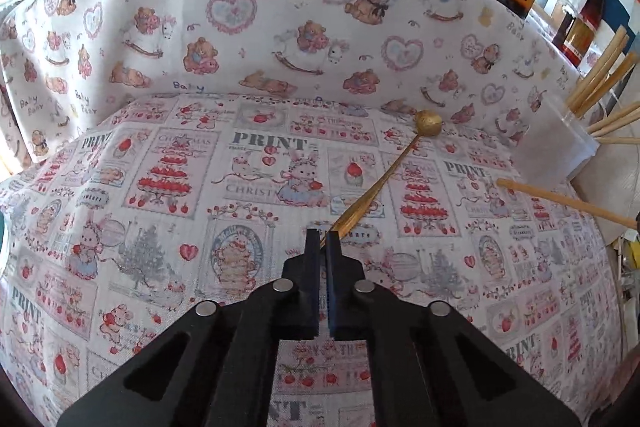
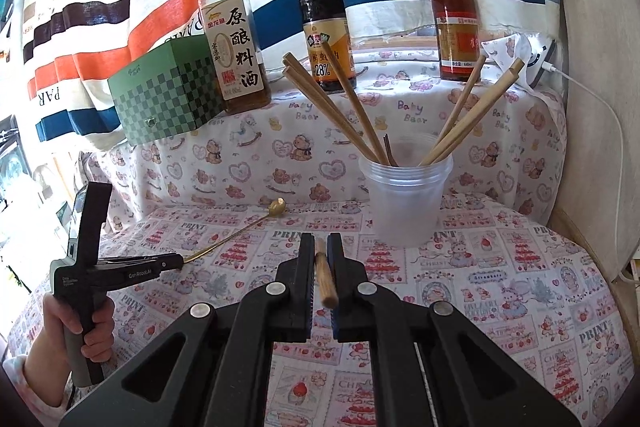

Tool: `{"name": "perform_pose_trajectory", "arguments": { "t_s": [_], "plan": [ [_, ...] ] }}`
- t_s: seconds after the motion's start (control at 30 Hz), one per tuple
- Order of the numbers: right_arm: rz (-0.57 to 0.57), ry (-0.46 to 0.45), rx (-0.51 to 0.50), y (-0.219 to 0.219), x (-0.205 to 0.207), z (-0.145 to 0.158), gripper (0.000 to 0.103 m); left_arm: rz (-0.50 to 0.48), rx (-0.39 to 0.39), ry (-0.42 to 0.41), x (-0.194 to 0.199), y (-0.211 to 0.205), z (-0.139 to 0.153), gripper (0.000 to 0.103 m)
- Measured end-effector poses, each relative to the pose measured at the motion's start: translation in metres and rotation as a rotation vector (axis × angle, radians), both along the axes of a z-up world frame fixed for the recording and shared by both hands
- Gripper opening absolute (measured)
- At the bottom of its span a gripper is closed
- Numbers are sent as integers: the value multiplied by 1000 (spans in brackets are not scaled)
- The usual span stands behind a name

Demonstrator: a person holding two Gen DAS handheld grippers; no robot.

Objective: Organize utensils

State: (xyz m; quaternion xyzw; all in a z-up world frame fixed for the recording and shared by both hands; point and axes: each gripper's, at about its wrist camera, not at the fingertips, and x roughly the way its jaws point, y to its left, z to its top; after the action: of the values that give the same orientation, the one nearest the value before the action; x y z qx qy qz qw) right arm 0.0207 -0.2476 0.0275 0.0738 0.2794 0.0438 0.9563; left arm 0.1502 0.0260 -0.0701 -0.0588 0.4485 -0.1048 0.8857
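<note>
My left gripper (image 1: pixel 323 239) is shut on the handle end of a thin gold spoon (image 1: pixel 384 175), whose bowl points away toward the far right. The right wrist view shows the same gripper (image 2: pixel 181 259) from the side with the gold spoon (image 2: pixel 240 231) sticking out over the cloth. My right gripper (image 2: pixel 320 242) is shut on a wooden chopstick (image 2: pixel 325 277), held just in front of a clear plastic cup (image 2: pixel 404 203) with several chopsticks (image 2: pixel 348 107) in it. The held chopstick (image 1: pixel 560 201) and the cup (image 1: pixel 556 143) show at the right of the left wrist view.
Three sauce bottles (image 2: pixel 236 59) and a green checkered box (image 2: pixel 164 95) stand on the raised ledge behind the printed tablecloth (image 2: pixel 500 287). A white cable (image 2: pixel 600 107) runs down at the far right. The person's hand (image 2: pixel 80 327) holds the left gripper's grip.
</note>
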Motion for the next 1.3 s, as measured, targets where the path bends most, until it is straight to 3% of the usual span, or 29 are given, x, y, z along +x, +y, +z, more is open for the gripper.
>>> {"name": "perform_pose_trajectory", "arguments": {
  "t_s": [0.2,0.37,0.53,0.63,0.83,1.03,1.07,1.13,1.23,1.3],
  "plan": [
    [-16,0,13,-5,1,2,7,-16,-72,54,-12,12,6,0],
    [-34,-25,23,-13,0,6,7,-38,-5,-101,-31,-1,36,0],
    [-55,-51,-72,-22,5,10,7,-76,109,-98,-1,-36,52,41],
    [-52,-31,-57,-29,10,8,7,-128,140,-83,28,-62,55,53],
    [-65,17,28,-45,18,3,7,-164,161,-44,77,-110,50,61],
    [-71,20,54,-50,18,3,7,-153,264,-16,109,-136,26,59],
    [-69,23,54,-50,18,2,7,-143,252,-8,112,-135,23,56],
    [-66,27,55,-49,19,1,7,-114,210,14,121,-127,18,37],
    [-64,31,53,-47,20,1,7,-77,128,15,127,-111,16,30],
    [-61,33,54,-47,20,1,7,-118,59,64,131,-105,10,30]
  ]
}}
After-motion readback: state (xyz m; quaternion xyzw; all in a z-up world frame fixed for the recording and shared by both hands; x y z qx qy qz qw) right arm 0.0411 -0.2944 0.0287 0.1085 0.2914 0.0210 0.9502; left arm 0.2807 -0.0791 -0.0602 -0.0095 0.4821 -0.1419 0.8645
